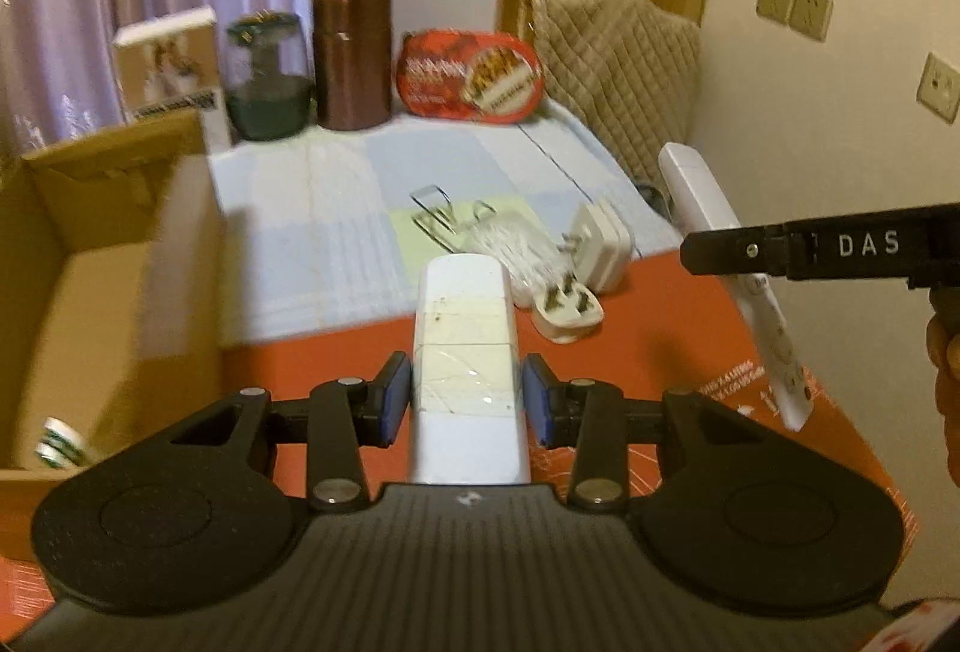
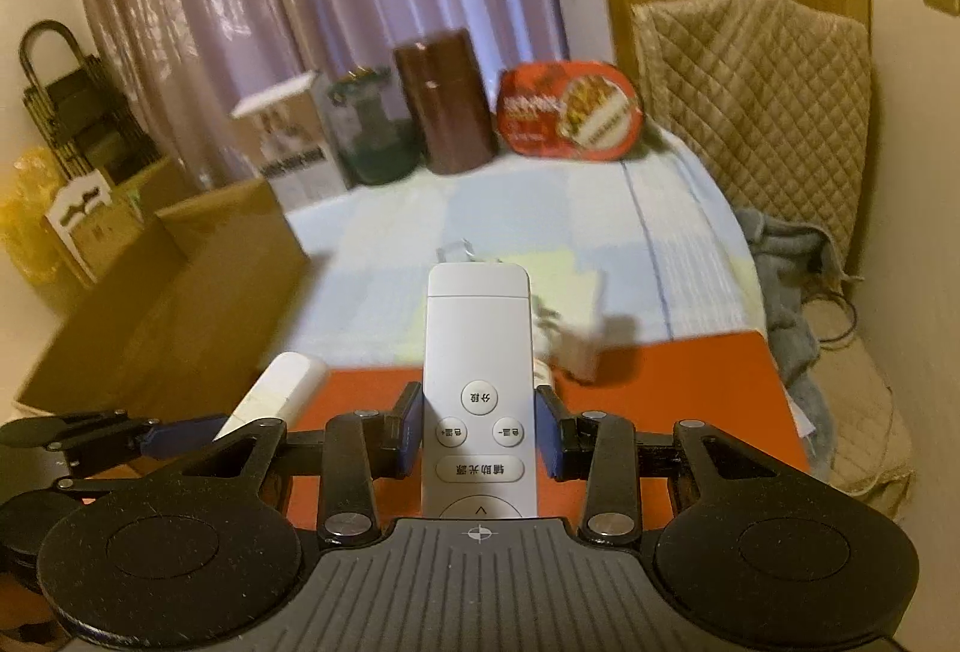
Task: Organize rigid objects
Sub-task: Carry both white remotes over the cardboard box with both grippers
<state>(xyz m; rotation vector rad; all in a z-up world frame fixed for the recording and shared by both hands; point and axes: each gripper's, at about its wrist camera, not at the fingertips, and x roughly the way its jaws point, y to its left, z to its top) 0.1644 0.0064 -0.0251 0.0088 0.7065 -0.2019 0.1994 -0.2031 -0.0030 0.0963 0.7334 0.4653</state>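
My left gripper [image 1: 467, 391] is shut on a white taped remote [image 1: 465, 352] and holds it above the red board [image 1: 312, 370]. My right gripper [image 2: 478, 433] is shut on a white button remote [image 2: 478, 352]; that remote [image 1: 732, 256] and the right gripper's black finger [image 1: 780, 247] also show at the right of the left wrist view. The taped remote [image 2: 276, 391] and the left gripper [image 2: 120, 433] show at the lower left of the right wrist view. An open cardboard box [image 1: 90, 256] stands at the left.
On the pale cloth [image 1: 336, 208] lie a metal clip [image 1: 435, 214], a white charger [image 1: 600, 244], a white plug [image 1: 567, 313] and a bagged cable [image 1: 516, 247]. At the back stand a brown canister [image 1: 353, 58], a glass jar [image 1: 270, 76], a red tin [image 1: 471, 76] and a white box [image 1: 171, 70]. A quilted cover [image 1: 612, 64] stands at right.
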